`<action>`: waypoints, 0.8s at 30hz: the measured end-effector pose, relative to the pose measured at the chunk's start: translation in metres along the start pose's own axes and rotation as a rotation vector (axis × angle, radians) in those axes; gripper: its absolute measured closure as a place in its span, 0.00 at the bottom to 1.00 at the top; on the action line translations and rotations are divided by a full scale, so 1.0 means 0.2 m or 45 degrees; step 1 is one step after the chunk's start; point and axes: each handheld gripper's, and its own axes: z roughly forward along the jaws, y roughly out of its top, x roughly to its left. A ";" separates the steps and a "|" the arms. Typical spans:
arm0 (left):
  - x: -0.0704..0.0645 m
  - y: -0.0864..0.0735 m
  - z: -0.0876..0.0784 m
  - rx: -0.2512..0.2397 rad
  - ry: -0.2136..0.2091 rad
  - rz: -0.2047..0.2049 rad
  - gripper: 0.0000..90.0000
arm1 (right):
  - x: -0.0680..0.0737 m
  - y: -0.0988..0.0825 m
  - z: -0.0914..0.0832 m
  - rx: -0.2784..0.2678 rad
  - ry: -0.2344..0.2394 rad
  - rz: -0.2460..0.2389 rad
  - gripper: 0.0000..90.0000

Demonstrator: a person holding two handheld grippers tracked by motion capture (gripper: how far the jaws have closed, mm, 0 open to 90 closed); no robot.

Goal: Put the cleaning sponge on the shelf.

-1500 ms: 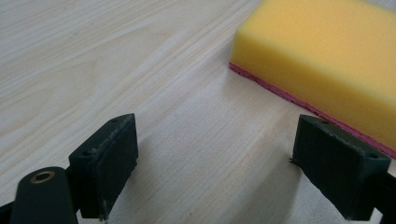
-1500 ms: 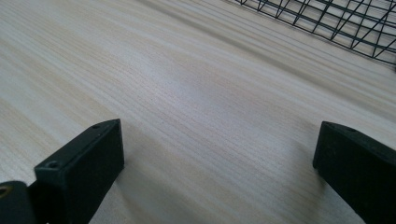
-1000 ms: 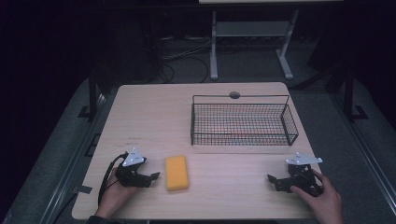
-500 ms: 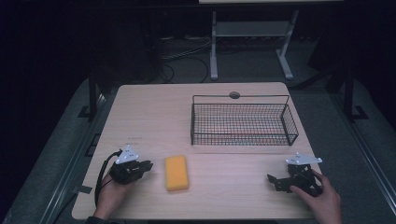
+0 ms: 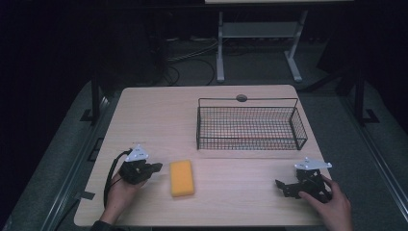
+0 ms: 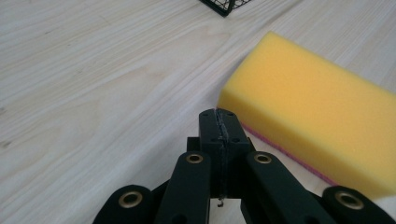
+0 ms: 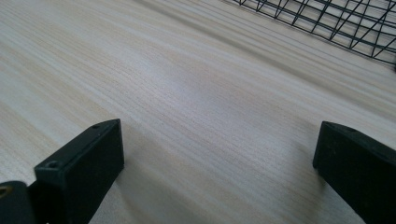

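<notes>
On the near half of the pale wooden table (image 5: 159, 115), a yellow sponge (image 5: 182, 177) lies flat, just right of the left gripper (image 5: 155, 169) and apart from it. In the left gripper view the sponge (image 6: 308, 121) runs off the right edge, a thin pink layer showing along its lower side; that gripper's fingers (image 6: 232, 128) have just been closing and now press together with nothing between them, their tips close beside the sponge's corner, though whether they touch it is hard to tell. Well apart at the table's right, the right gripper (image 5: 283, 186) rests in a hand (image 5: 332, 207) partly cut off by the bottom edge, fingers (image 7: 84, 163) spread wide over bare wood. Behind stands a black wire basket (image 5: 250, 126).
</notes>
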 end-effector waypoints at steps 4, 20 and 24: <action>-0.01 0.02 0.03 0.004 -0.015 0.006 1.00 | 0.00 0.00 0.00 0.000 0.000 0.000 0.01; -0.04 0.08 0.10 -0.002 -0.046 0.017 1.00 | 0.00 0.00 0.00 0.000 0.000 0.000 0.01; -0.05 0.10 0.12 0.005 -0.059 0.035 1.00 | 0.00 0.00 0.00 0.000 0.000 0.000 0.01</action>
